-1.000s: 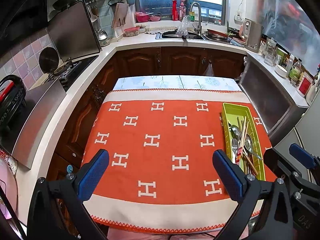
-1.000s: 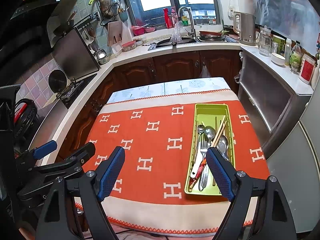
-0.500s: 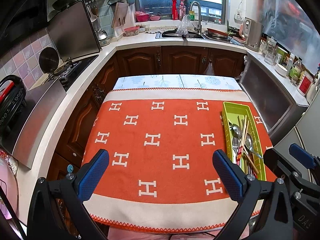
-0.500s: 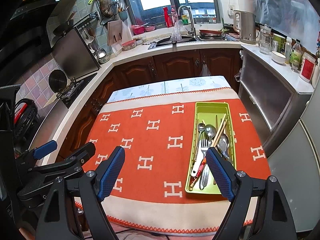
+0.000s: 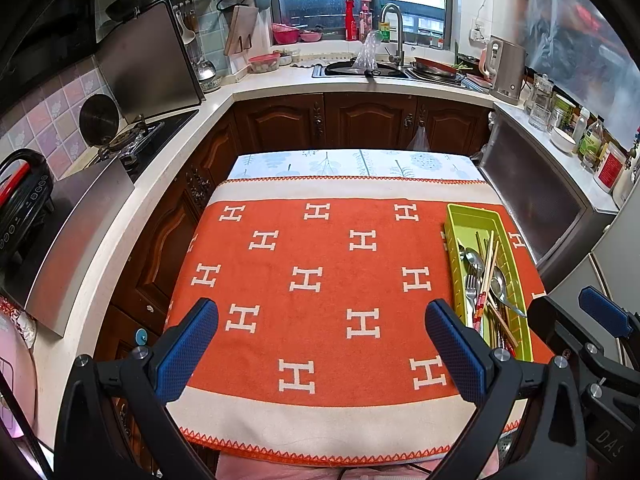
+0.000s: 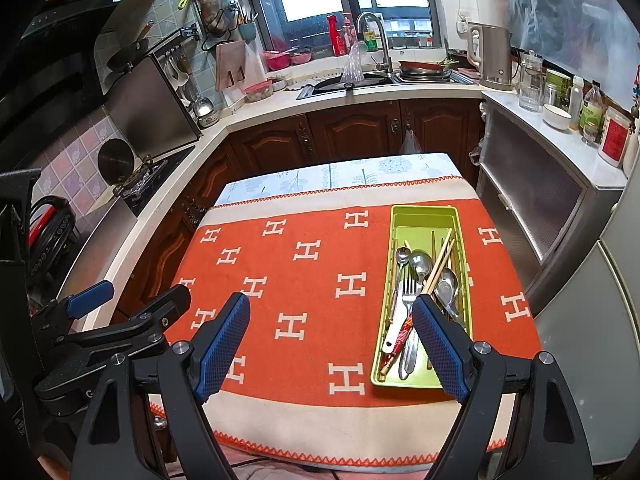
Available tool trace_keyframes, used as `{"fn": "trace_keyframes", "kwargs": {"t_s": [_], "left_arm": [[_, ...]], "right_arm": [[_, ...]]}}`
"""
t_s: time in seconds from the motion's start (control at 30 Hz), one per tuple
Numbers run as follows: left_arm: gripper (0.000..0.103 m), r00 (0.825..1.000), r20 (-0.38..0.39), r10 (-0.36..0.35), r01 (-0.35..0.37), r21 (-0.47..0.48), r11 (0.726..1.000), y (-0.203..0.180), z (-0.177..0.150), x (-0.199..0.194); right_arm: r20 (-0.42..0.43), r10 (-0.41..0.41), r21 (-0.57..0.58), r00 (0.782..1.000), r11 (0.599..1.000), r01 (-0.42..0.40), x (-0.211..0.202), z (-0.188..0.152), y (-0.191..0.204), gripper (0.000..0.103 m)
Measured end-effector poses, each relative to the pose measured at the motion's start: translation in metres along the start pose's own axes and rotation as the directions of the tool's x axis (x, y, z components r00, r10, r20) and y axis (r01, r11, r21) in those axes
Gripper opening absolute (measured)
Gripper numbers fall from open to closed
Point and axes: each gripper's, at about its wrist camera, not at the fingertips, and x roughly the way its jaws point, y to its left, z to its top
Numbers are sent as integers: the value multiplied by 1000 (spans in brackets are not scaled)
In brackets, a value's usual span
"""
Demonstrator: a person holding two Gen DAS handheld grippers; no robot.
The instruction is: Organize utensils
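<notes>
Grippers come nearest: the left gripper and the right gripper both hang above the near edge of the counter, each with its blue pads spread wide apart and nothing between them. They seem poised side by side so that either can reach forward.

Farther on, an orange cloth patterned with white H shapes covers the counter, probably to keep things from sliding.

On its right side lies one green tray, long axis running away from the viewer. All the utensils visible sit inside it, heaped toward the near end while the far end is bare. I count at least three spoons, one fork, one white-handled piece, a red patterned handle and several wooden chopsticks; the exact number of chopsticks is hard to tell where they cross. They overlap at mixed angles, so kinds are not separated.

That would fit either a gathered pile awaiting sorting or utensils just collected into their holder.

Beyond stand dark cabinets and one sink under the window.
</notes>
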Motion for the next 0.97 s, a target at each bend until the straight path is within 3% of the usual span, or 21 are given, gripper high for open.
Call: {"fn": "trace_keyframes", "kwargs": {"t_s": [0.97], "left_arm": [[102,1000,-4,1,-1,1,1000,6,-4,0]], "right_arm": [[-4,1,3,1000,1000,-1,3,-1,-1,85]]}}
